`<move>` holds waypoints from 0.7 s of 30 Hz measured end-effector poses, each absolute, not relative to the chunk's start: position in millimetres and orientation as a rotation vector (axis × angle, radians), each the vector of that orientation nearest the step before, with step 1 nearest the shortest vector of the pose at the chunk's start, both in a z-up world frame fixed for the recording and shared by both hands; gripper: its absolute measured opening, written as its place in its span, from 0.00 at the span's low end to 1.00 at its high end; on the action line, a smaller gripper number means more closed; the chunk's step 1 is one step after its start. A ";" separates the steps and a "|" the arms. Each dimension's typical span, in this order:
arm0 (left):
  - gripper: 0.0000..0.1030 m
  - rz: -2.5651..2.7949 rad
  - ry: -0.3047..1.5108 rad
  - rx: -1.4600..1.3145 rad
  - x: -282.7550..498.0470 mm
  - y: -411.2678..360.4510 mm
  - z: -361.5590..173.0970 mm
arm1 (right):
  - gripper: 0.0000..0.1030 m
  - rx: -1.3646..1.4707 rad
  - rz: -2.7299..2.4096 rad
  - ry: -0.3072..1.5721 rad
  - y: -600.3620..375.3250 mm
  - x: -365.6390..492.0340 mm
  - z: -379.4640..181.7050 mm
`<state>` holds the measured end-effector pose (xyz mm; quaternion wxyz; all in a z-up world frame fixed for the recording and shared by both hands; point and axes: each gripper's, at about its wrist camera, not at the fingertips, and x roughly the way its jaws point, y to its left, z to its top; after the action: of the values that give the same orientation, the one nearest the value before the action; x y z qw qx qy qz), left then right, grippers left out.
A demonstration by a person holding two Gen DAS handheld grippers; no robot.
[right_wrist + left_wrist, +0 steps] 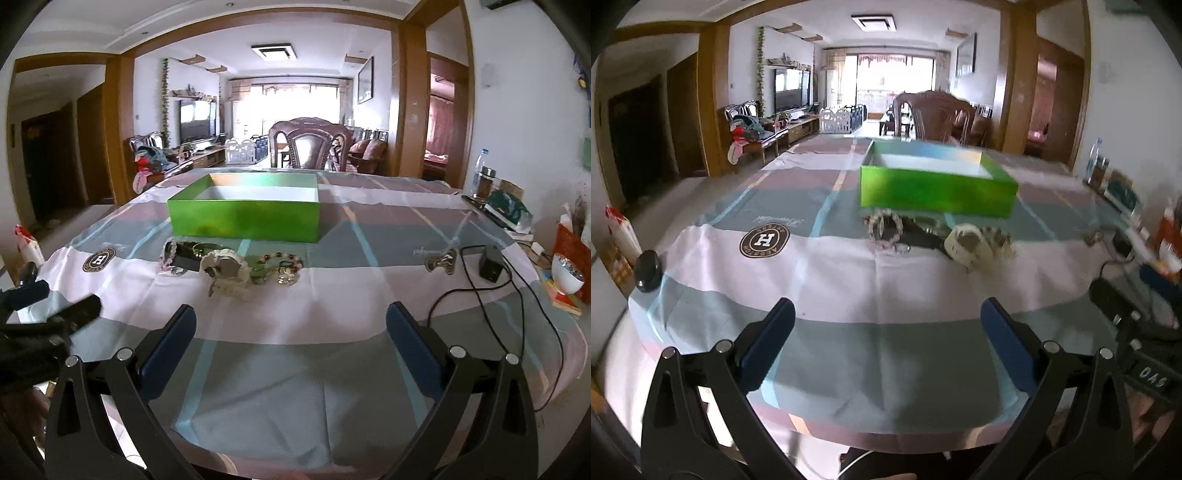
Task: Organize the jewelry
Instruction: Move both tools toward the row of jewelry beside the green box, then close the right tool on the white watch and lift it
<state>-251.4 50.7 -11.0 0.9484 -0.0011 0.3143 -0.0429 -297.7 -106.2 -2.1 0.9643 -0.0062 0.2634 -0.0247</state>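
Both the left gripper and right gripper stood wide open and empty above the near edge of the tablecloth. Ahead of them lay the jewelry: a pink bead bracelet, white watch and red-bead bracelet, just before the open green box. Judgement: one piece should be approached low and pinched cleanly, avoiding neighbouring tangles.

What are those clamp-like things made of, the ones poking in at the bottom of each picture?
Each is a hand-held tool. The left gripper and right gripper both have black, triangular, cut-out arms joined by silver rivets, ending in flat dark blue pads. One body bears white lettering.
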 end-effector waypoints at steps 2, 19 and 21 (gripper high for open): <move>0.97 -0.120 0.681 -0.048 -244.9 49.0 -16.0 | 0.97 -0.026 -0.040 0.528 -104.5 -294.9 -3.0; 0.97 -0.147 0.732 -0.131 -171.9 80.5 -24.9 | 0.98 -0.100 0.172 0.707 -81.7 -205.5 -18.6; 0.97 -0.102 0.722 -0.140 -164.9 93.3 -23.8 | 0.97 -0.142 0.215 0.726 -70.8 -195.1 -21.5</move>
<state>-164.9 93.3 -23.8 0.9318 -0.0685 0.3529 -0.0500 -195.1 -70.8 -21.5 0.9268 -0.0694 0.3540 0.1047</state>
